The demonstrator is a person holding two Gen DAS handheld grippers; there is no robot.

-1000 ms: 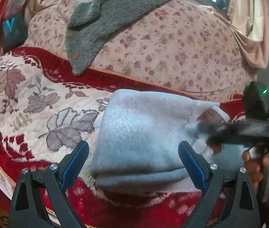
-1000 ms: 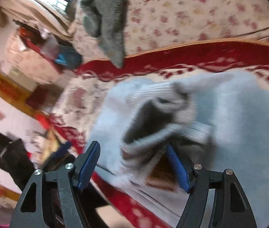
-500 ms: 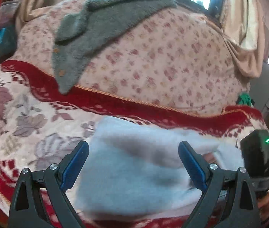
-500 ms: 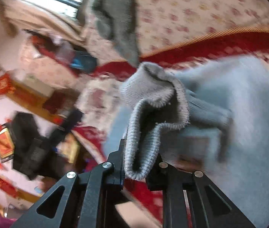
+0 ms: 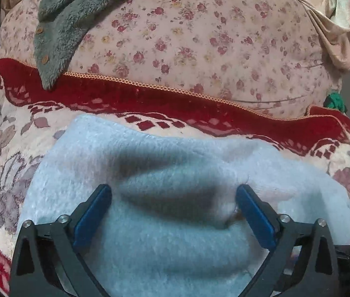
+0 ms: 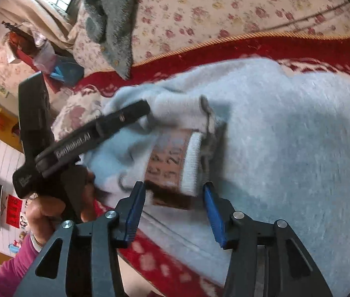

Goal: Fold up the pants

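Note:
The light blue fleece pants [image 5: 165, 242] lie folded on the red and cream blanket [image 5: 9, 133]. My left gripper [image 5: 173, 198] hangs low over them, its jaws opening wide, with fleece spanning the gap and no pad pressing. In the right wrist view its black fingers [image 6: 123, 117] reach over the pants' far left edge. My right gripper [image 6: 173, 188] is opening too. Just ahead of its blue pads lie the ribbed white band [image 6: 193, 163] and a brown label [image 6: 167, 163], loose on the pants [image 6: 298, 148].
A grey fleece garment [image 5: 76, 12] with buttons drapes over the floral quilt [image 5: 199, 37] behind the blanket. Beige cloth [image 5: 336, 24] hangs at the back right. A hand [image 6: 48, 212] in a magenta sleeve holds the left gripper. The blanket's front edge [image 6: 150, 267] drops away below.
The left gripper moved in low over the pants and spread wider. The right gripper shut on the ribbed band and lifted it, then let go; the band now lies on the pants.

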